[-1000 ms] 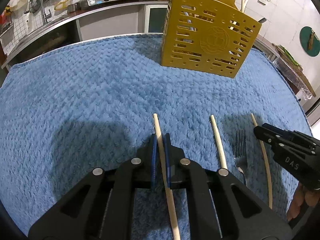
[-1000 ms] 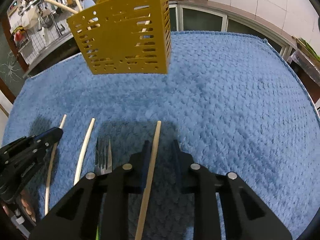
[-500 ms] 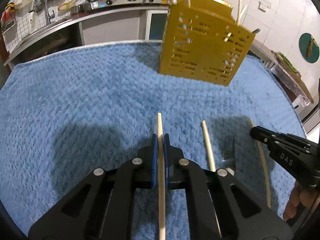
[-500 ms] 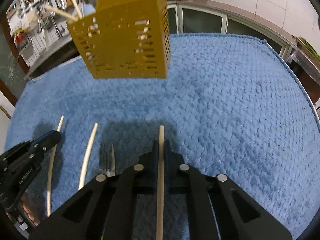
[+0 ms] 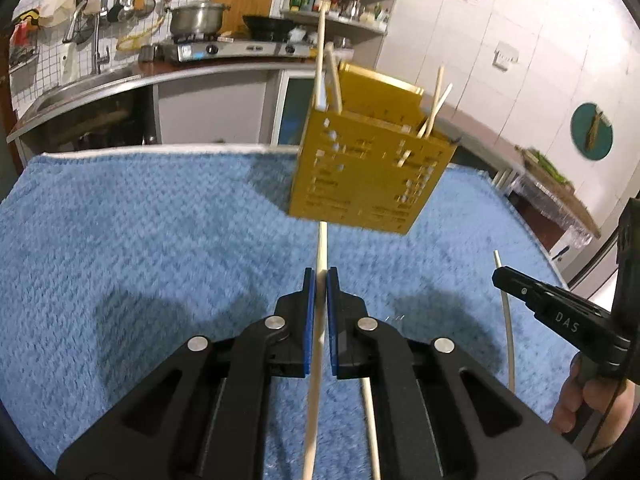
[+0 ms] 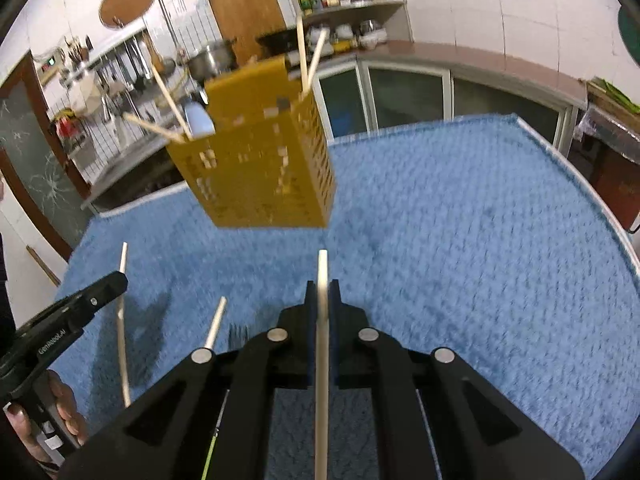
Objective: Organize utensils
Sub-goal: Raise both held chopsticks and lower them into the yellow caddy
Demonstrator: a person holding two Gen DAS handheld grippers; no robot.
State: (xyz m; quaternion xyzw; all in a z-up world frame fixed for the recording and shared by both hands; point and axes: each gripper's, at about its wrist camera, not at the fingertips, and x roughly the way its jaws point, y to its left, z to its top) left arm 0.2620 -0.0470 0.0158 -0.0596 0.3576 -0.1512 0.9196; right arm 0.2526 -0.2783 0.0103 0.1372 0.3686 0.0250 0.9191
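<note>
A yellow slotted utensil holder [image 5: 368, 168] stands on the blue mat [image 5: 140, 240] with several chopsticks in it; it also shows in the right wrist view [image 6: 260, 172]. My left gripper [image 5: 320, 276] is shut on a pale chopstick [image 5: 316, 360], lifted off the mat and pointing at the holder. My right gripper [image 6: 322, 286] is shut on another chopstick [image 6: 322, 340], also lifted. A chopstick [image 6: 215, 322] and a fork [image 6: 238, 334] lie on the mat between the grippers. In the right wrist view another chopstick [image 6: 121, 320] runs past the left gripper's tip.
A kitchen counter with stove and pots [image 5: 200, 20] runs behind the mat. A side table [image 5: 560, 184] stands at the right. The mat's far edge [image 6: 540, 136] is close behind the holder.
Both grippers have risen off the mat with their chopsticks and tilted up toward the holder. The right gripper closed on its chopstick during the last second.
</note>
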